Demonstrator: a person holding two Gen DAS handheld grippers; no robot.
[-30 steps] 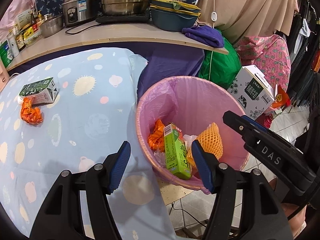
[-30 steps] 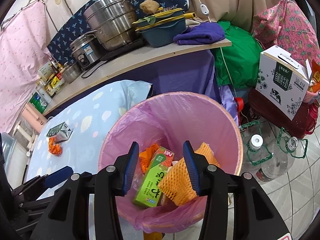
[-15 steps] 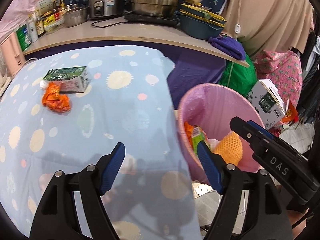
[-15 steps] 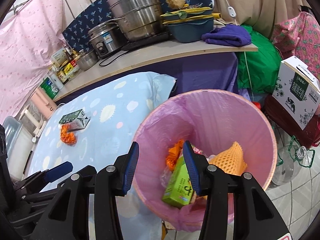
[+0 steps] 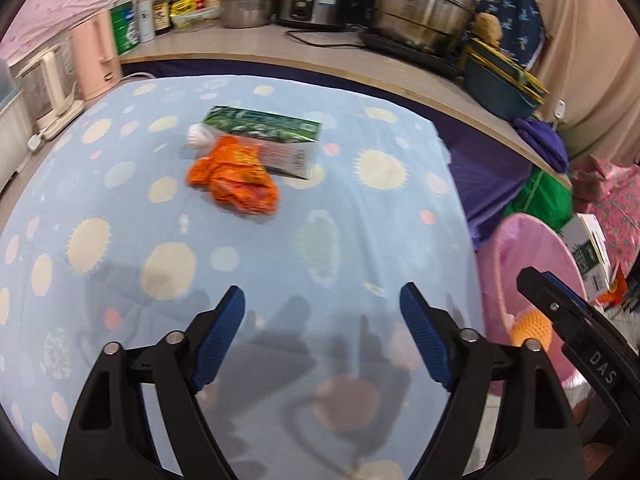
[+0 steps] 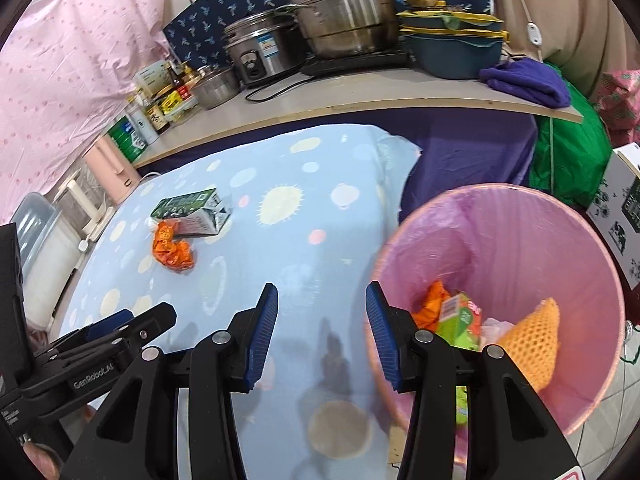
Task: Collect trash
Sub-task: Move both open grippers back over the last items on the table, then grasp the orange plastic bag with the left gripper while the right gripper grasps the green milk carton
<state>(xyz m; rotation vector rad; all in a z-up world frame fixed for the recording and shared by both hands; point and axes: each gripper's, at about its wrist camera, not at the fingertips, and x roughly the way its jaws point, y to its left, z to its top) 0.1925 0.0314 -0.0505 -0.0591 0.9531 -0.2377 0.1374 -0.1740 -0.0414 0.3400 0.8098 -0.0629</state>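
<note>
A crumpled orange wrapper [image 5: 236, 178] lies on the blue spotted tablecloth [image 5: 120, 240], touching a green and white carton [image 5: 268, 136] behind it. Both also show in the right wrist view, the wrapper [image 6: 173, 250] and the carton [image 6: 192, 212]. A pink-lined bin [image 6: 532, 240] stands off the table's right edge, holding an orange wrapper, a green carton [image 6: 460, 320] and an orange foam net [image 6: 530, 340]. My left gripper [image 5: 322, 332] is open and empty above the table's near part. My right gripper [image 6: 320, 332] is open and empty by the bin's left rim.
A shelf [image 6: 360, 100] behind the table carries steel pots, a rice cooker, bottles, a blue basin and a purple cloth [image 6: 524, 84]. A pink jug [image 5: 96, 60] stands at the far left. A printed box [image 5: 588, 248] and a green bag [image 6: 568, 156] sit beyond the bin.
Both grippers have swung left, from above the bin to over the table. The wrapper and carton on the table now sit closer and more central in the left wrist view.
</note>
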